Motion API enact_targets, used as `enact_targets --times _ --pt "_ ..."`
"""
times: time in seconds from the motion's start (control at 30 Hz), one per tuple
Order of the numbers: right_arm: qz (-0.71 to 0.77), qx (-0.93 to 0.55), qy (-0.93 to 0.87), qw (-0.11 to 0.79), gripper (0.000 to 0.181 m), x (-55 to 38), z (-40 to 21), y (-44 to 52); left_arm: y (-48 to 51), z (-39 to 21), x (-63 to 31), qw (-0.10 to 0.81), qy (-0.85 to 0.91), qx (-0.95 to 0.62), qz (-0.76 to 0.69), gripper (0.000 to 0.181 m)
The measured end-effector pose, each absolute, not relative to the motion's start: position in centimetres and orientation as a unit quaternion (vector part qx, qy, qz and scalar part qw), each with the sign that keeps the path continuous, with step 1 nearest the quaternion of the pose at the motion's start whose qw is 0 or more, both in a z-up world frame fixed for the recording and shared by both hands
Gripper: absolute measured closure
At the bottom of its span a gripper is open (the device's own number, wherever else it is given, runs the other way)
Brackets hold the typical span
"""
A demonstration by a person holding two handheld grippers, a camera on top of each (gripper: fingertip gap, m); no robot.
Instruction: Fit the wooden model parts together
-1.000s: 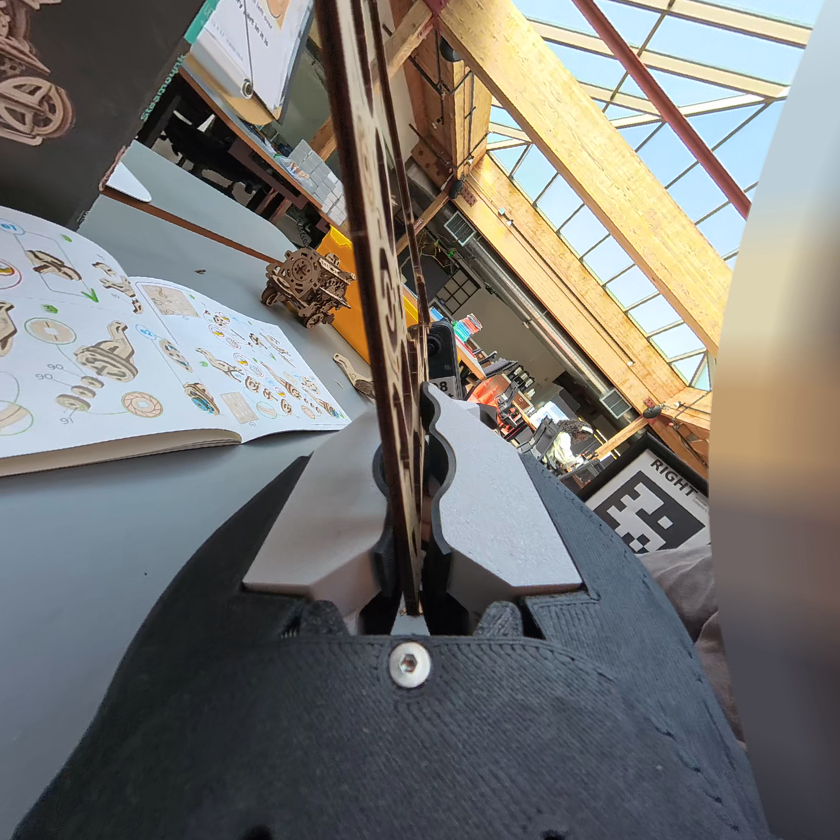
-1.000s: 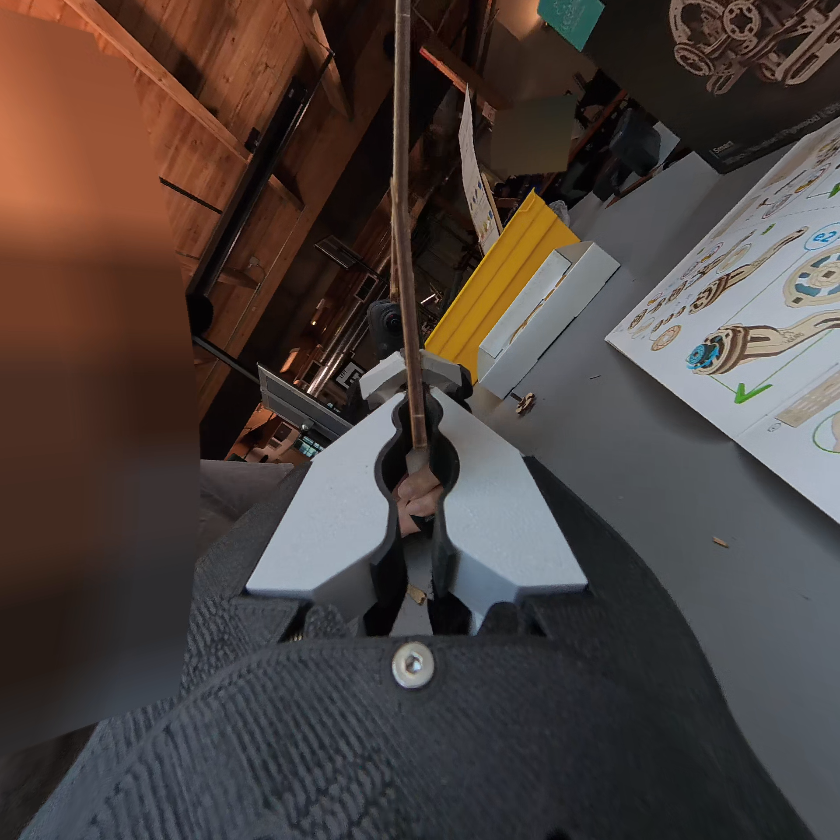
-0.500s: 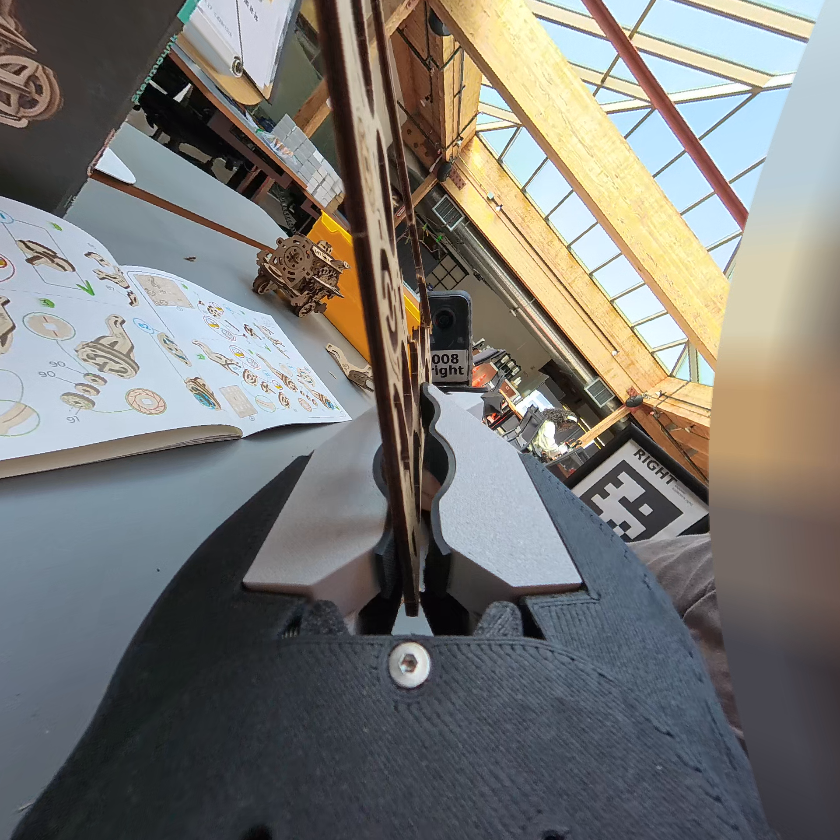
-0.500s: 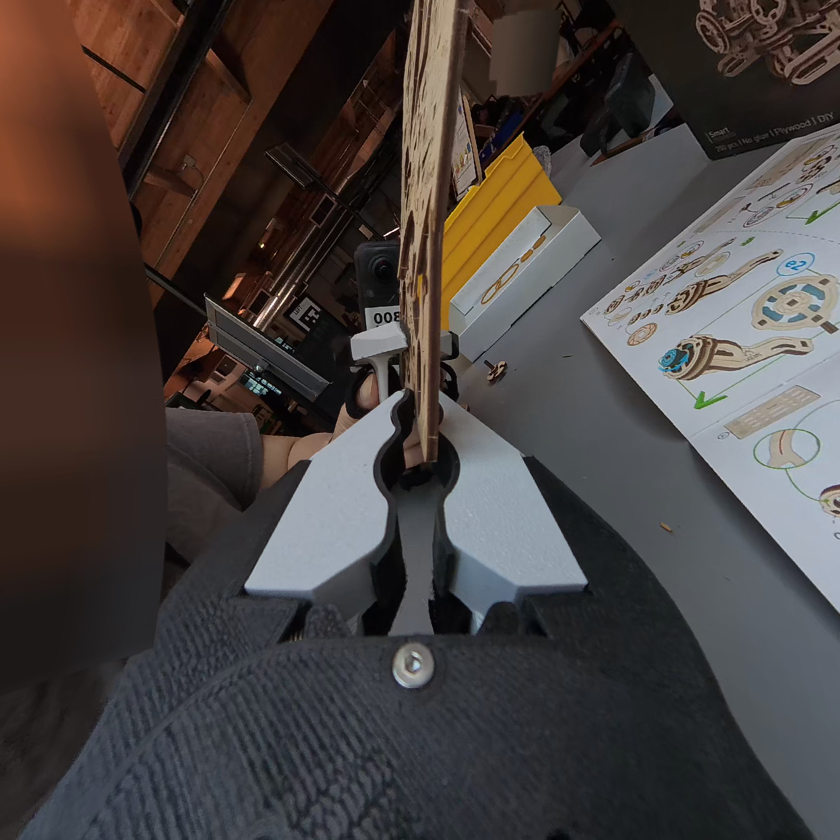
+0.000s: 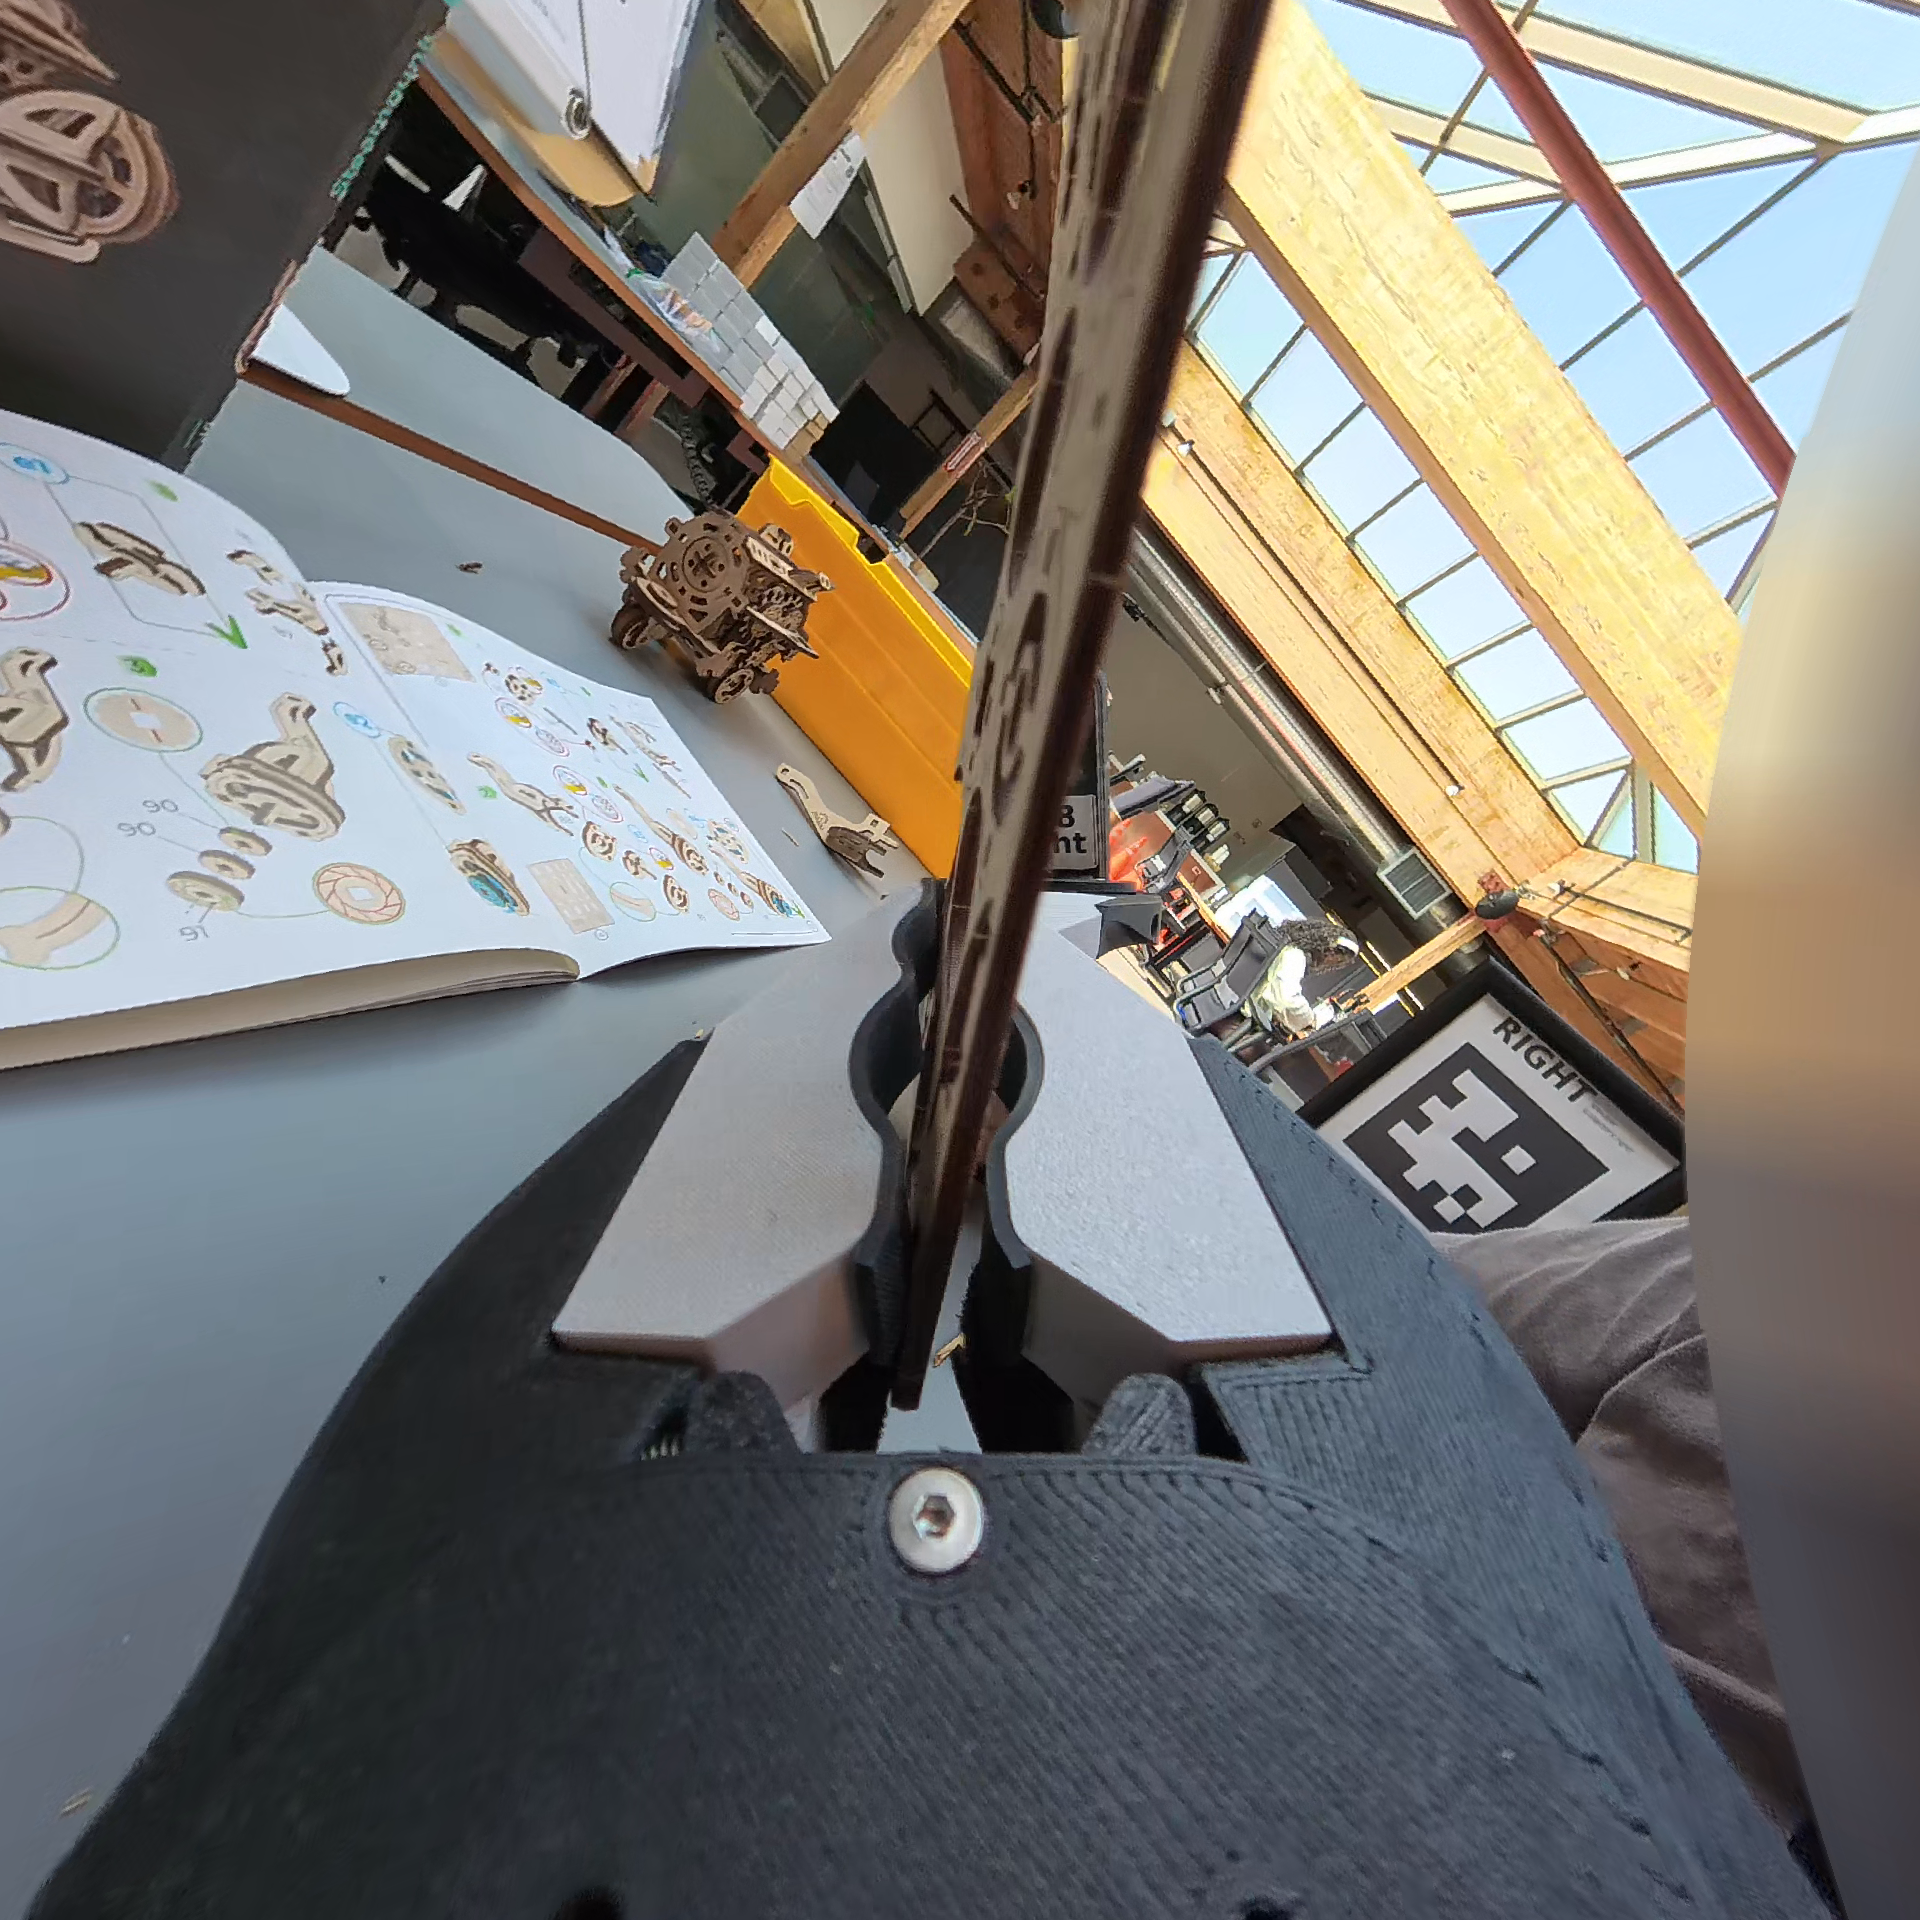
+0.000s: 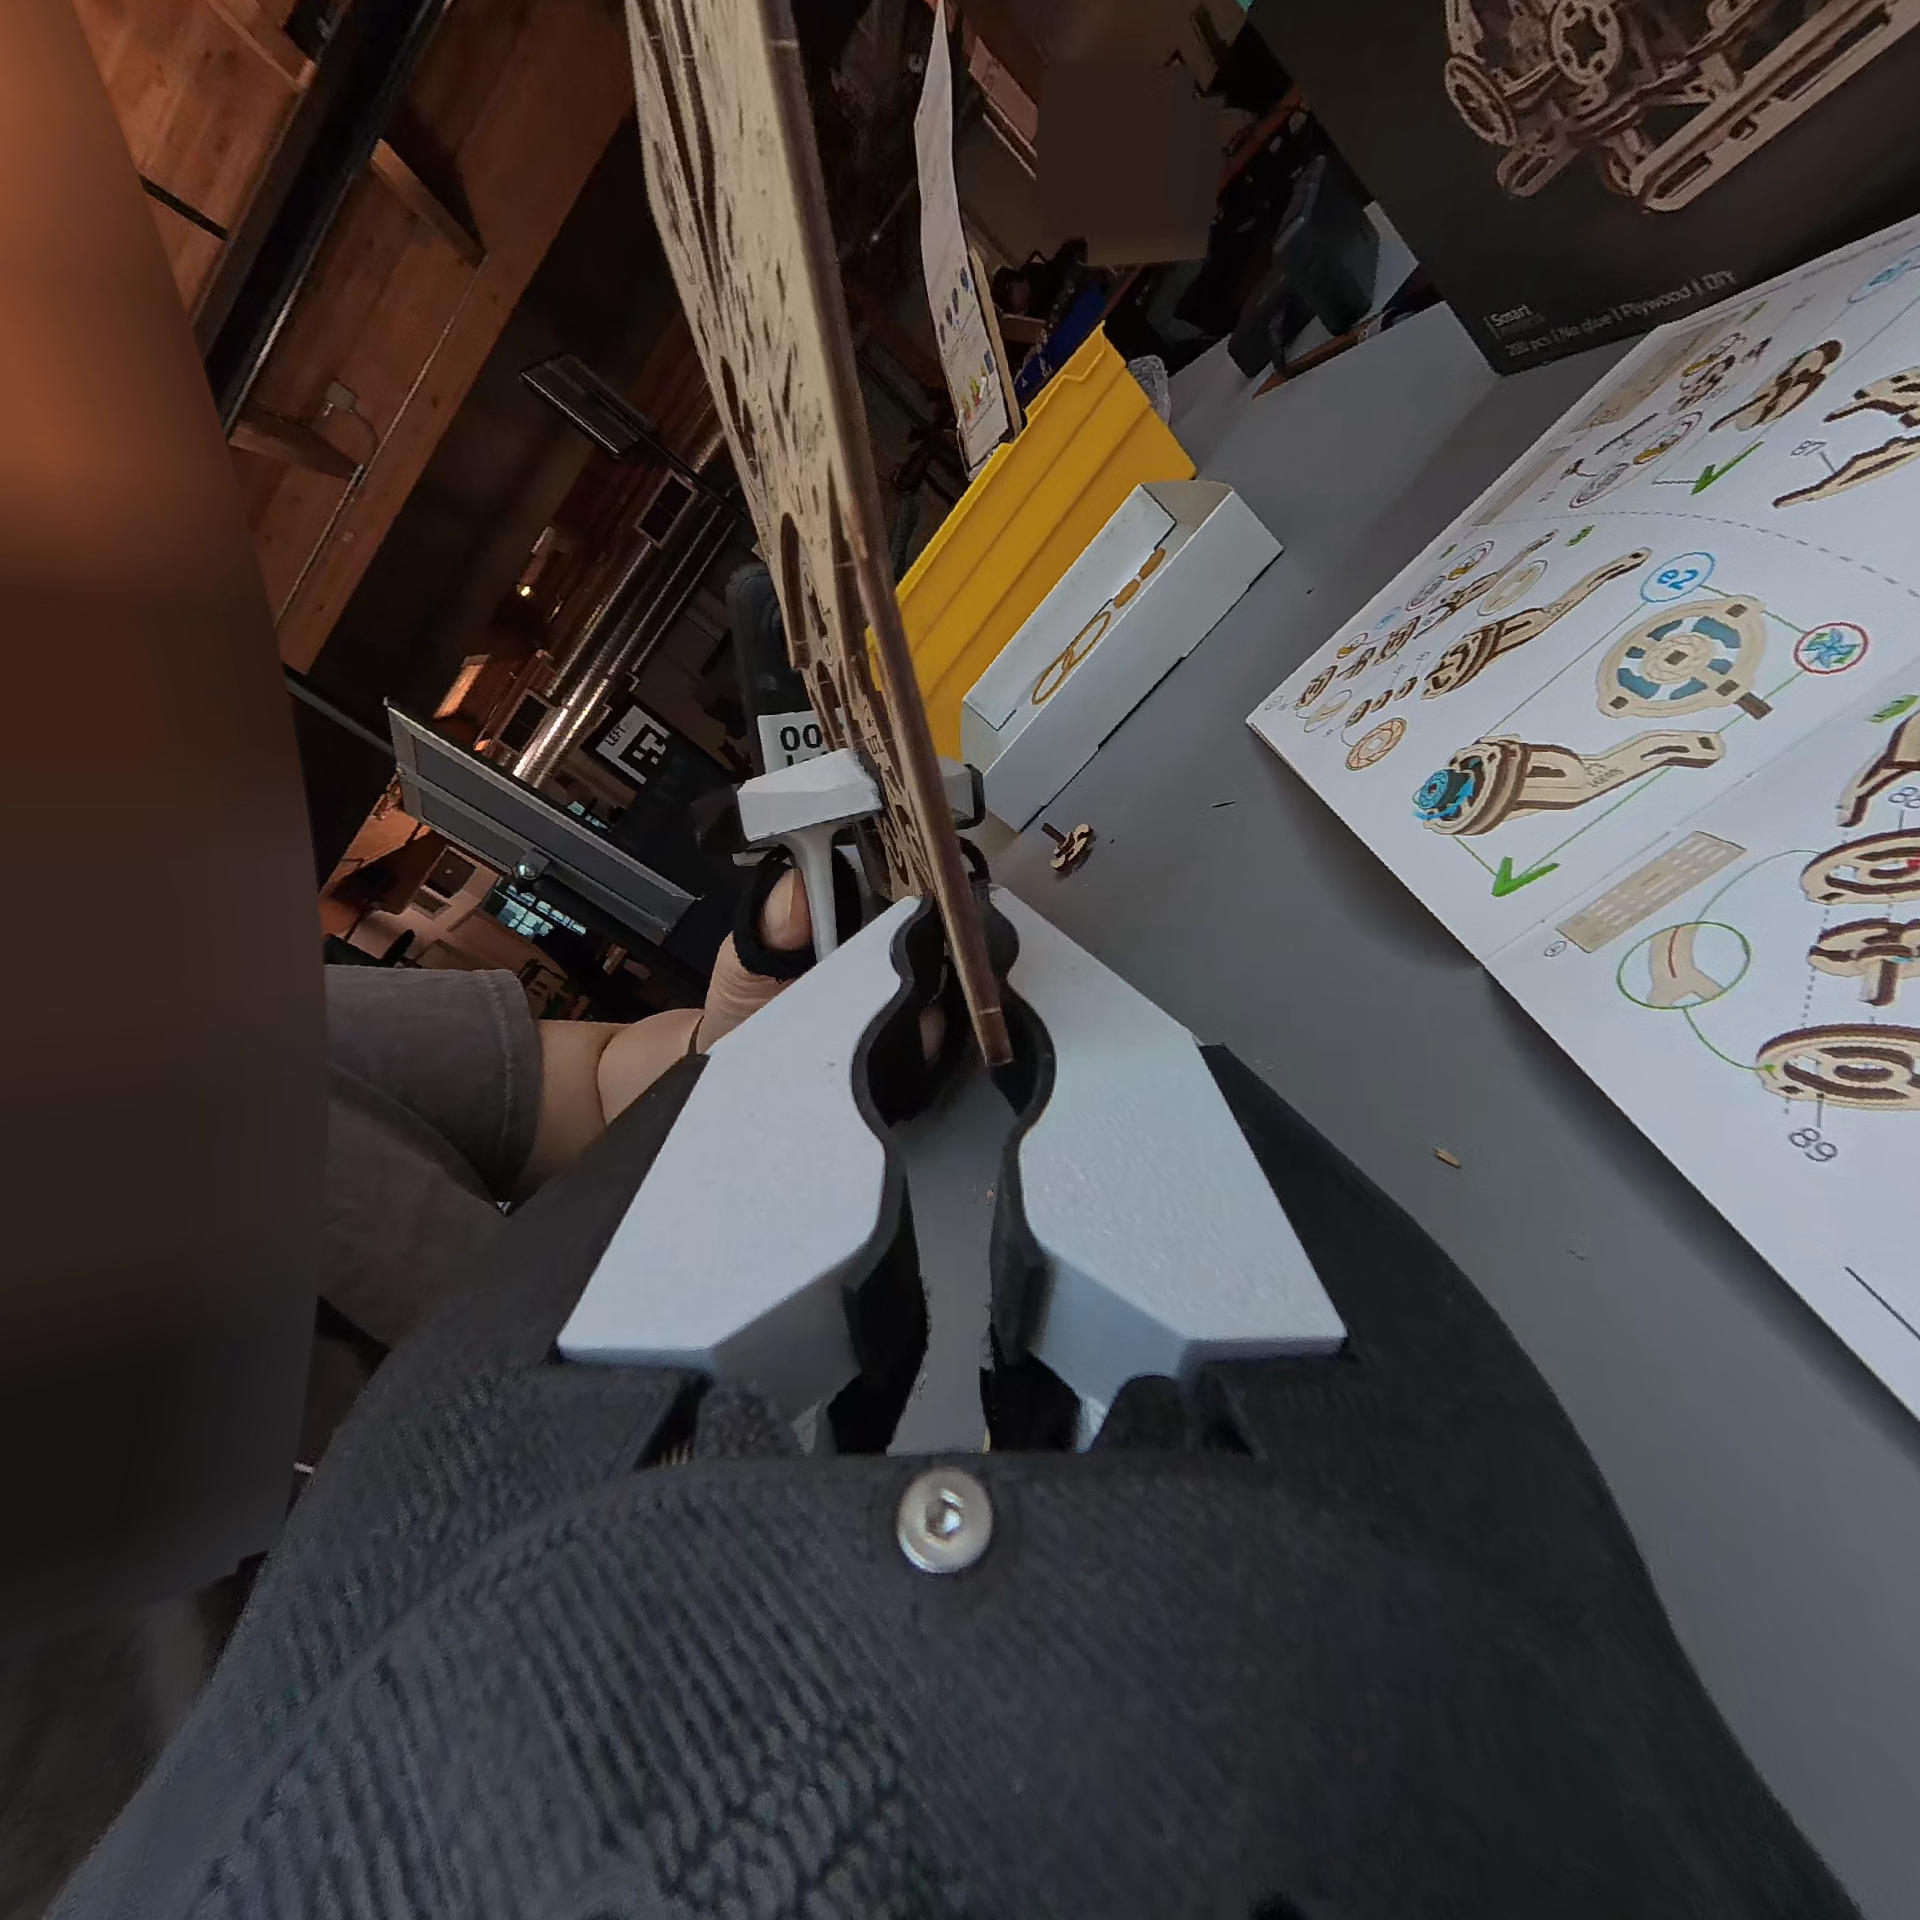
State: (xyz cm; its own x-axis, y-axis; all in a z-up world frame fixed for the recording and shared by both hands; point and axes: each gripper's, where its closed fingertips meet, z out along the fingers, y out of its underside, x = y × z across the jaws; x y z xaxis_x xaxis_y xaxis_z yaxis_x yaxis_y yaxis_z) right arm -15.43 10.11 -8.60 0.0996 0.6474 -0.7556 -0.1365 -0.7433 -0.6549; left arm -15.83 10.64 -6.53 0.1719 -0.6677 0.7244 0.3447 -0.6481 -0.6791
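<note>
A thin laser-cut plywood parts sheet (image 5: 1049,582) stands edge-on above the grey table (image 5: 208,1195), leaning to the right. My left gripper (image 5: 961,914) is shut on its lower edge. In the right wrist view the same sheet (image 6: 790,416) leans left and shows its cut face. My right gripper (image 6: 956,914) is shut on a bottom corner of it. The left gripper (image 6: 852,800) shows farther along the sheet, with a hand behind it. A part-built wooden model (image 5: 717,603) and a loose wooden piece (image 5: 842,826) lie on the table.
An open instruction booklet (image 5: 312,790) lies flat on the table, also seen in the right wrist view (image 6: 1662,727). A yellow bin (image 6: 1029,520), a white box (image 6: 1122,634), a small wooden part (image 6: 1070,842) and the black kit box (image 6: 1621,156) stand beyond. The grippers are tip to tip, or close to it.
The sheet has tipped from nearly upright to a lean, right in the left view and left in the right view. Both grippers keep their hold.
</note>
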Motion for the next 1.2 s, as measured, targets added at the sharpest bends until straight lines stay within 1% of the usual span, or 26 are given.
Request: enact_targets --times 0.07,0.17,0.27,0.4,0.47,0.7,0.87,1.03,1.1,1.2 --pt "0.67 -0.645 -0.196 0.311 0.179 -15.6 -7.4 9.7 10.6 -5.8 -16.1 0.412 0.127 -0.637 -0.639 0.181" --pt "0.663 -0.644 -0.201 0.324 0.178 -15.7 -7.1 9.9 10.8 -5.7 -16.3 0.407 0.117 -0.632 -0.649 0.181" --pt "0.674 -0.628 -0.164 0.353 0.17 -15.0 -6.1 10.9 10.5 -5.9 -15.9 0.405 0.126 -0.636 -0.644 0.181" --pt "0.684 -0.627 -0.167 0.333 0.169 -15.5 -6.2 10.4 10.3 -6.2 -15.5 0.399 0.13 -0.639 -0.644 0.181" --pt "0.672 -0.637 -0.174 0.335 0.177 -15.7 -6.6 10.3 10.3 -6.1 -15.6 0.398 0.129 -0.638 -0.647 0.181" --pt "0.658 -0.653 -0.175 0.331 0.178 -15.6 -7.3 10.4 10.4 -6.6 -15.4 0.391 0.127 -0.651 -0.638 0.181" --pt "0.649 -0.663 -0.171 0.33 0.177 -15.5 -7.7 10.5 10.4 -6.9 -15.3 0.402 0.13 -0.661 -0.62 0.181" --pt "0.687 -0.635 -0.161 0.314 0.177 -15.5 -6.8 10.1 10.2 -6.3 -15.4 0.398 0.131 -0.64 -0.643 0.181" --pt "0.677 -0.643 -0.182 0.306 0.177 -16.1 -7.2 9.7 10.3 -6.1 -15.5 0.398 0.125 -0.637 -0.648 0.181" --pt "0.672 -0.642 -0.187 0.32 0.178 -16.2 -6.9 9.7 10.3 -5.9 -15.7 0.398 0.124 -0.632 -0.654 0.181"
